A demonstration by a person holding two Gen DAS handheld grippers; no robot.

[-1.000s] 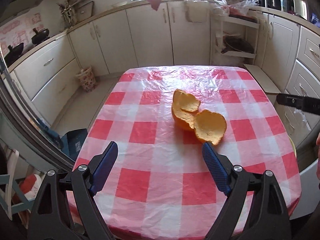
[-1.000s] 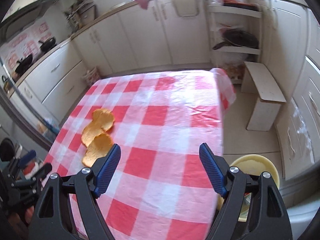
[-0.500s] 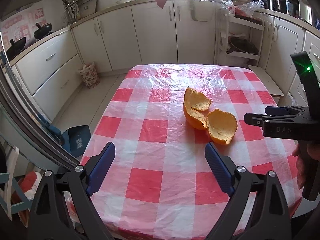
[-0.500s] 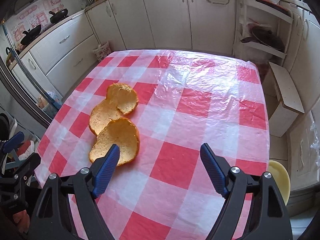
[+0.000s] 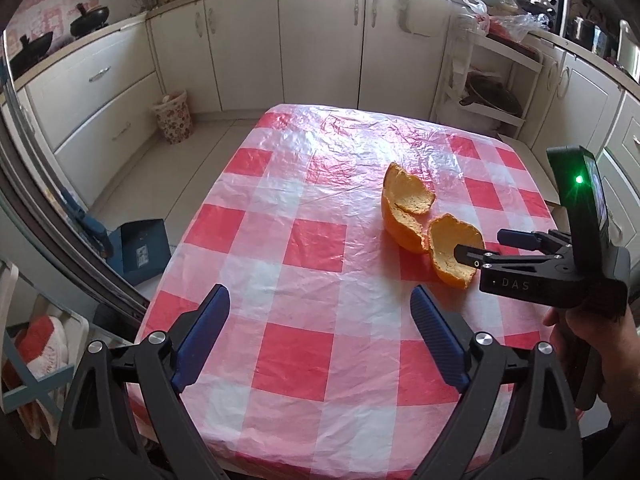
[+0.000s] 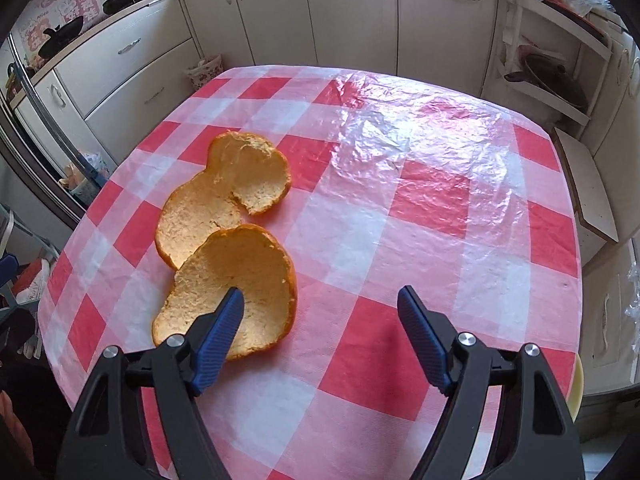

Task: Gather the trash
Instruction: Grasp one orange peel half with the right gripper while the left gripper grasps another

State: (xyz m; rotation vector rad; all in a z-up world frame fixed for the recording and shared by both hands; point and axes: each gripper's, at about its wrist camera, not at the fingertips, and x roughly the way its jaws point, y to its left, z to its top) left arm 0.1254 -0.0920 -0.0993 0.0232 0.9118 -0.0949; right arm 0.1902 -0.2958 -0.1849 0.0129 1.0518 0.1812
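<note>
A large piece of orange peel (image 5: 420, 220) lies on the red-and-white checked tablecloth (image 5: 312, 240), right of the middle. In the right wrist view the orange peel (image 6: 228, 240) lies pith up at the left. My right gripper (image 6: 320, 312) is open, and its left finger hangs over the near lobe of the peel. In the left wrist view the right gripper (image 5: 480, 246) comes in from the right, with its tips at the peel. My left gripper (image 5: 320, 320) is open and empty above the near part of the table, short of the peel.
White kitchen cabinets (image 5: 320, 40) run along the back and both sides. A small flowered bin (image 5: 174, 116) stands on the floor at the far left. A yellow bowl (image 6: 576, 384) shows beyond the table's right edge. A low white stool (image 6: 588, 184) stands at the right.
My right gripper has swung left and come in close over the peel, its left finger now above the near lobe. My left gripper has drawn back a little and stays open.
</note>
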